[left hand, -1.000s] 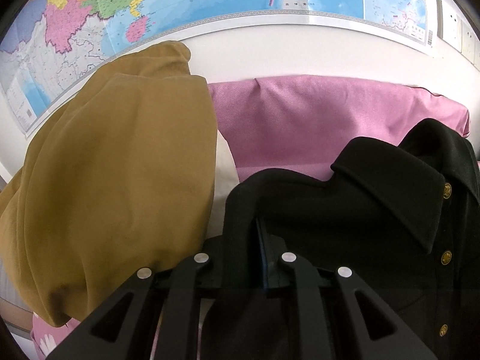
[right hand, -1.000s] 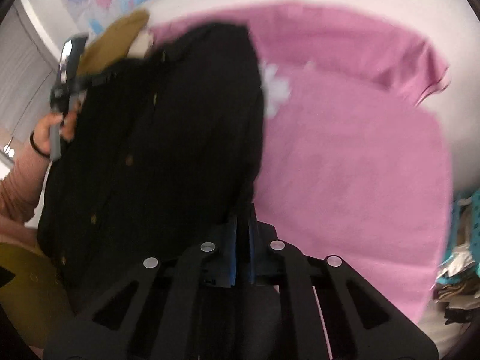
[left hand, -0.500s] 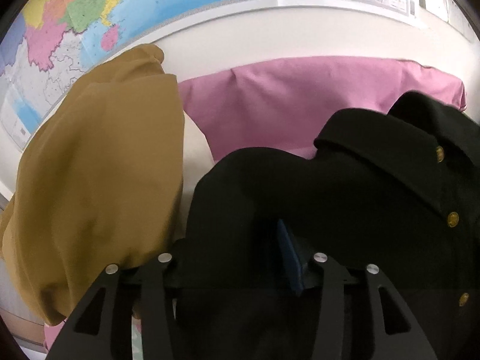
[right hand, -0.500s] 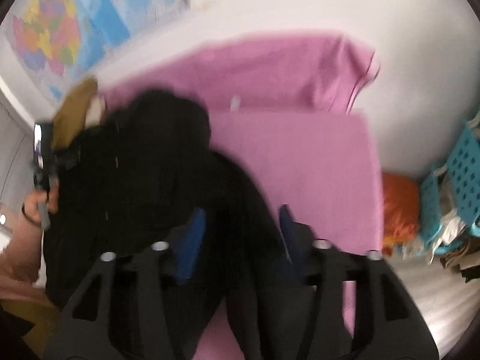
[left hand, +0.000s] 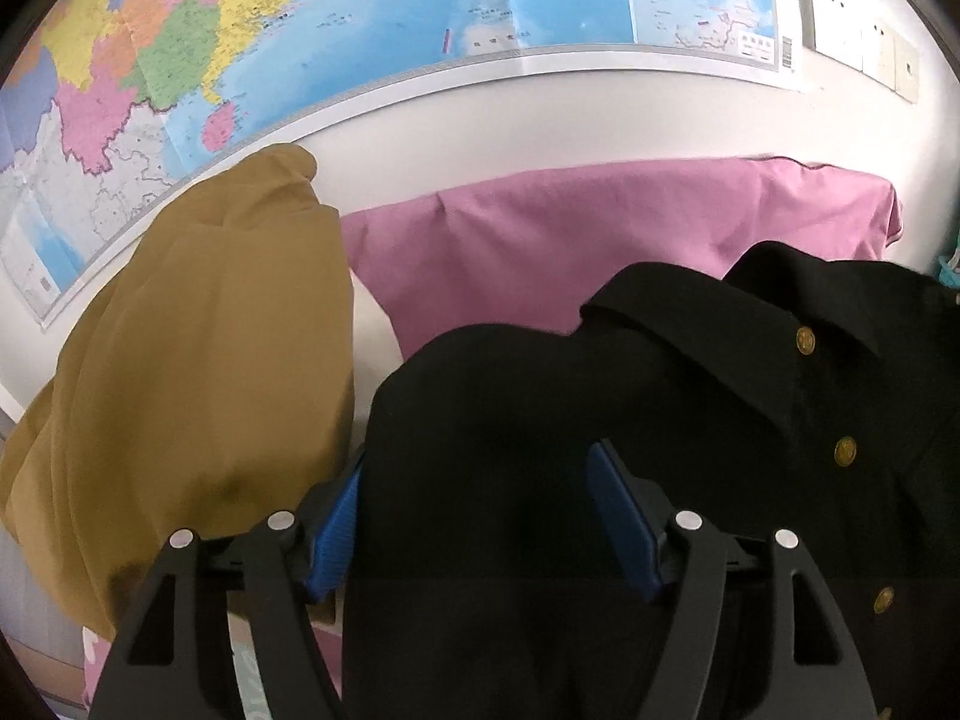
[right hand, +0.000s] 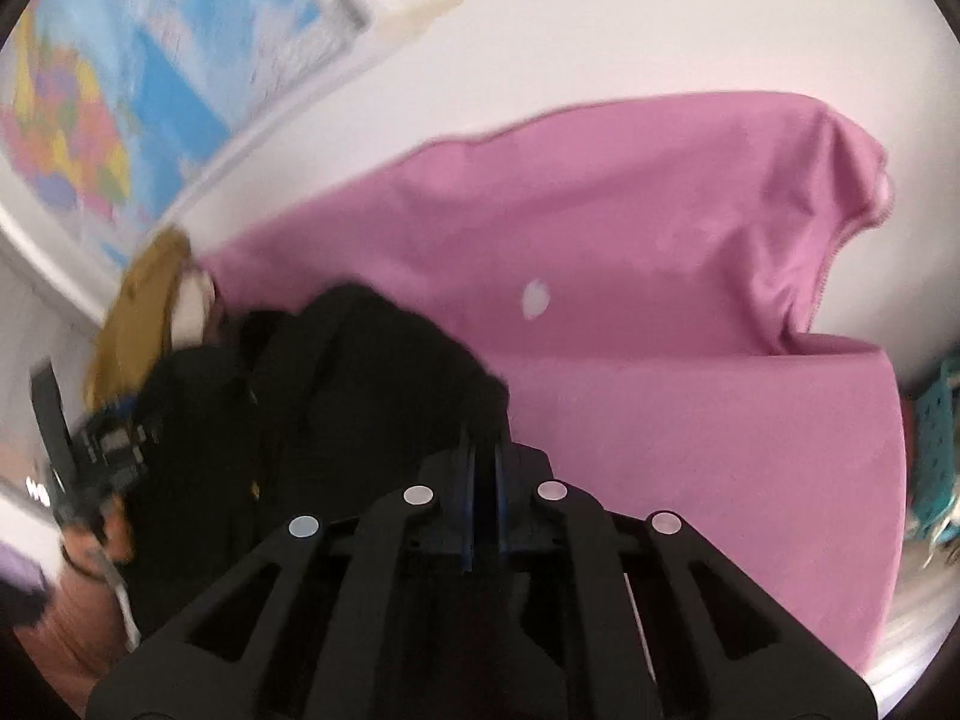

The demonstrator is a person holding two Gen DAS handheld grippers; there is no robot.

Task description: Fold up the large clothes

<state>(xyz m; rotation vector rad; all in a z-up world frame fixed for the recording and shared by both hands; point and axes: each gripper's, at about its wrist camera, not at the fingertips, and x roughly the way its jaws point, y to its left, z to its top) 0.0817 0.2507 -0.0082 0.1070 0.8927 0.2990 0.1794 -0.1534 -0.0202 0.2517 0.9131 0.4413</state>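
The black collared jacket with brass-coloured buttons (left hand: 690, 420) lies bunched on the pink fabric-covered surface (right hand: 690, 420), its collar towards the pink bolster at the wall (left hand: 600, 228). The left gripper (left hand: 474, 510) has just been opening: its blue pads (left hand: 618, 516) now stand wide apart with a fold of the black cloth lying between them, released rather than pinched. The right gripper (right hand: 483, 468) has just been closing, and its pads stand nearly together at the jacket's right edge; the view is blurred, so whether a thin layer of cloth is caught between them cannot be told. The chief risk, as I judge it, is that the right jaws have nipped only a sliver of hem or nothing at all, so that a pull would slip off and let the fold collapse. With the left side let go, nothing pins that shoulder either, and a tug from the right could drag the whole garment across the smooth cover instead of folding it. Crowding the left side is a mustard-brown garment (left hand: 198, 390) heaped against the wall beneath a coloured wall map (left hand: 360, 30), touching or nearly touching the jacket; it leaves little room to spread a sleeve that way. A turquoise perforated basket (right hand: 936, 420) sits off the right edge, well clear.
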